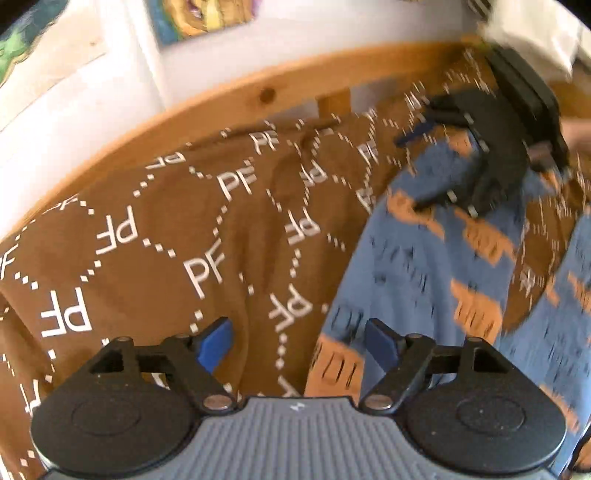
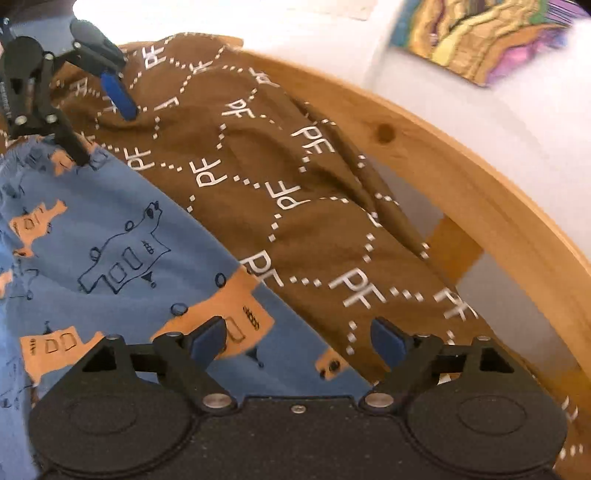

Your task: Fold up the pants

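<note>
We are finding a brown blanket (image 2: 295, 177) with a white letter print spread over a bed, and we are taking it as our landmark. A wooden rail (image 2: 461, 192) is running along its far edge, with a white wall (image 1: 74, 110) behind the rail and a colourful picture (image 2: 480, 33) hanging on it.

The pants (image 2: 110, 240), blue with orange and outlined prints, are lying on top of the blanket, apparently laid out there so the soft flat surface can serve for folding. The gathered waistband end (image 2: 22, 162) is sitting toward the blanket's middle; the legs are extending off the frames, so we cannot tell how they are lying.

We are seeing both tools working at opposite edges of the garment, which we judge is meant to give control of both sides at once. The right gripper (image 2: 297, 338) is hovering over the pants' edge where it meets the blanket, fingers spread, with nothing between them. The left gripper (image 1: 299, 341) is likewise standing with fingers spread, straddling the boundary of pants and blanket and gripping nothing.

We judge the fold is not yet begun.
</note>
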The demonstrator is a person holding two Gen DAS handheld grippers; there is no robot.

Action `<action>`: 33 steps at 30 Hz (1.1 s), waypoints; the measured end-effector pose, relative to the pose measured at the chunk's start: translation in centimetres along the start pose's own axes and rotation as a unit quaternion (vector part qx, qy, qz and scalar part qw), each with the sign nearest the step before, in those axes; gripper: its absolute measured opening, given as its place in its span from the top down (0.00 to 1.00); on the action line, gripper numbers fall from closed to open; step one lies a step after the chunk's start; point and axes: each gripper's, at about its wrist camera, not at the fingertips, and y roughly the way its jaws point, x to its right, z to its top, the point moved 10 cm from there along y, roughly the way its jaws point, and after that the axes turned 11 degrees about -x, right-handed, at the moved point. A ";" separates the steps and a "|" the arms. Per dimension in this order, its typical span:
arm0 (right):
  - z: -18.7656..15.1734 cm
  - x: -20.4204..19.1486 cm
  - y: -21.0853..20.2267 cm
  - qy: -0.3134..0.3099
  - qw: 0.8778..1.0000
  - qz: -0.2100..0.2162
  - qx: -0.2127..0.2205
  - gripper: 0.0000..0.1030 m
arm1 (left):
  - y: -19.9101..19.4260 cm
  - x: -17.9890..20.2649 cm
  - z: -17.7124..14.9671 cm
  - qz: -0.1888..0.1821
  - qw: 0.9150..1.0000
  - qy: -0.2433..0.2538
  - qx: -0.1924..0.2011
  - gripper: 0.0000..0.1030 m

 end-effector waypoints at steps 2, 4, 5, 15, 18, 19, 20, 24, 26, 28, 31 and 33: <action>0.6 0.2 0.8 0.003 1.000 0.004 -0.007 0.16 | 0.0 0.2 -0.7 0.010 1.000 0.016 -0.003 0.19; 0.8 0.3 1.6 0.010 1.000 0.014 -0.015 0.16 | -0.1 0.4 -0.9 0.009 1.000 0.020 -0.004 0.19; 0.9 0.3 1.8 0.014 1.000 0.019 -0.020 0.19 | -0.2 0.3 -1.1 0.008 1.000 0.019 -0.004 0.19; 0.7 -1.1 2.7 0.013 0.998 0.049 -0.037 0.66 | -0.8 -0.4 -2.3 -0.050 0.998 -0.023 -0.027 0.61; 0.7 -1.5 2.6 0.005 0.998 0.046 -0.039 0.69 | -1.0 -1.0 -2.5 -0.073 0.995 -0.052 -0.041 0.61; 0.7 -1.6 2.6 0.004 0.998 0.044 -0.039 0.69 | -1.0 -1.3 -2.5 -0.074 0.995 -0.060 -0.041 0.56; 0.6 -1.5 2.5 0.005 0.998 0.043 -0.040 0.70 | -1.1 -1.6 -2.5 -0.077 0.994 -0.070 -0.040 0.51; 0.6 -1.1 2.4 0.011 0.998 0.034 -0.045 0.67 | -1.4 -2.7 -2.0 -0.092 0.989 -0.114 -0.024 0.39; 0.5 -1.0 2.6 0.020 0.998 0.036 -0.047 0.67 | -1.0 -3.1 -2.2 -0.092 0.987 -0.126 -0.033 0.46; 0.5 -1.1 2.8 0.020 0.998 0.033 -0.049 0.70 | -0.8 -3.1 -2.3 -0.092 0.987 -0.128 -0.040 0.54; 0.7 -1.7 3.0 0.016 0.998 0.036 -0.050 0.86 | -0.9 -2.2 -2.3 -0.101 0.987 -0.117 -0.047 0.67; 0.7 -2.2 3.0 0.011 0.998 0.027 -0.050 0.90 | -0.8 -1.6 -2.4 -0.098 0.988 -0.105 -0.053 0.87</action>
